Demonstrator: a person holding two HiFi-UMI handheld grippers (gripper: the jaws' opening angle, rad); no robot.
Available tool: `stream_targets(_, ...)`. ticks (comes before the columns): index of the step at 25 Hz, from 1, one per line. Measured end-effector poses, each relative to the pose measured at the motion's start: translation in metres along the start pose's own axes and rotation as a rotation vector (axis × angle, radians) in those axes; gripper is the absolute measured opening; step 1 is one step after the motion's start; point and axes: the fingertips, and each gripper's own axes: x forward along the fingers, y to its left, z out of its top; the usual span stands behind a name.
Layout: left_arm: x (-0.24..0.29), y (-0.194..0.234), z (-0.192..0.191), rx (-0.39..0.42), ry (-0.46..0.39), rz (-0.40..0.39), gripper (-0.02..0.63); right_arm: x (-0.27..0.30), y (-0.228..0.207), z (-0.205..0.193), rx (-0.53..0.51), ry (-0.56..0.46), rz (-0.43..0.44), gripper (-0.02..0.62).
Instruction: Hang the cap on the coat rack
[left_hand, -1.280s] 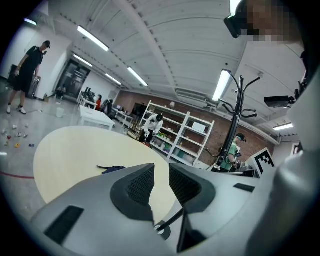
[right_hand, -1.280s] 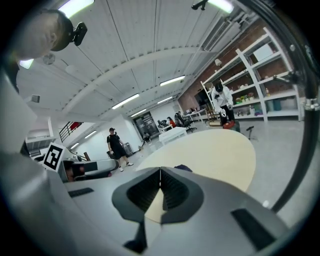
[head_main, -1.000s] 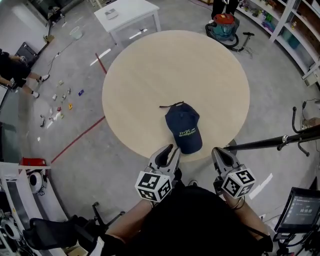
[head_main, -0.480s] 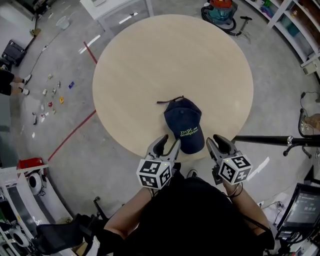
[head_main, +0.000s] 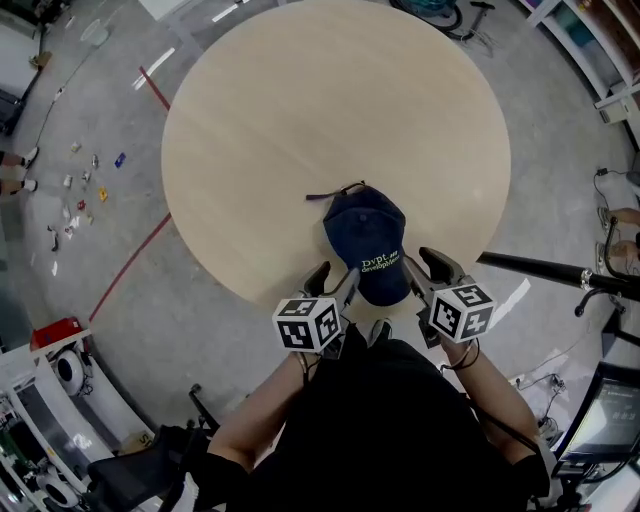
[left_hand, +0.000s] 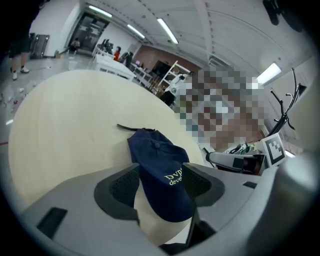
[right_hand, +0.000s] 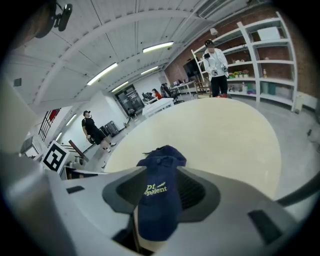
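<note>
A navy cap (head_main: 365, 235) with yellow-green lettering lies on the round wooden table (head_main: 300, 120), its brim toward the near edge. My left gripper (head_main: 334, 283) is at the brim's left side and my right gripper (head_main: 427, 275) at its right. The jaws of both have just been opening and now stand wide. In the left gripper view the cap (left_hand: 159, 167) shows in the gap of the left gripper (left_hand: 160, 189), with no pad pressing on it. The right gripper (right_hand: 161, 192) frames the cap (right_hand: 156, 200) the same way. The black coat rack (head_main: 548, 270) stands to the right of the table.
A vacuum cleaner (head_main: 432, 8) is beyond the table's far edge and shelves (head_main: 600, 40) line the right wall. Small items (head_main: 75, 195) and a red tape line (head_main: 125, 265) mark the floor at left. A monitor (head_main: 610, 420) is at lower right. People (right_hand: 216, 62) stand in the distance.
Both grippers have moved forward and down from in front of my body to the cap's brim. Their jaws went from shut to wide open. The cap has not moved on the table.
</note>
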Motion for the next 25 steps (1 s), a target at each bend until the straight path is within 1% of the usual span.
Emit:
stream_targets(3, 0.012, 0.005, -0.005, -0.053, 0.043, -0.031, 0.255, 0.014, -0.003, -0.004, 0.024, 0.026, -0.009, 0.161)
stream_targets(7, 0.026, 0.019, -0.012, -0.139, 0.086, -0.03, 0.255, 0.034, -0.008, -0.008, 0.042, 0.056, -0.022, 0.161)
stream_targets(12, 0.042, 0.031, -0.014, -0.171, 0.122, -0.044, 0.255, 0.054, -0.016, -0.011, 0.071, 0.081, -0.043, 0.161)
stream_targets(17, 0.056, 0.037, -0.019, -0.213, 0.162, -0.055, 0.253, 0.067, -0.019, -0.022, 0.107, 0.127, -0.042, 0.161)
stream_targets(19, 0.06, 0.038, -0.018, -0.212, 0.169, -0.058, 0.252, 0.072, -0.021, -0.025, 0.112, 0.141, -0.045, 0.161)
stream_targets(20, 0.062, 0.039, -0.017, -0.202, 0.174, -0.06, 0.215, 0.073, -0.021, -0.025, 0.111, 0.14, -0.048, 0.143)
stream_targets(21, 0.063, 0.039, -0.017, -0.188, 0.182, -0.063, 0.177, 0.074, -0.021, -0.025, 0.111, 0.136, -0.051, 0.08)
stream_targets(22, 0.063, 0.039, -0.016, -0.172, 0.19, -0.069, 0.163, 0.074, -0.021, -0.026, 0.115, 0.13, -0.053, 0.058)
stream_targets(23, 0.063, 0.038, -0.016, -0.154, 0.197, -0.074, 0.143, 0.074, -0.021, -0.027, 0.123, 0.124, -0.054, 0.049)
stream_targets(25, 0.063, 0.035, -0.015, -0.116, 0.199, -0.081, 0.134, 0.073, -0.021, -0.03, 0.136, 0.109, -0.056, 0.035)
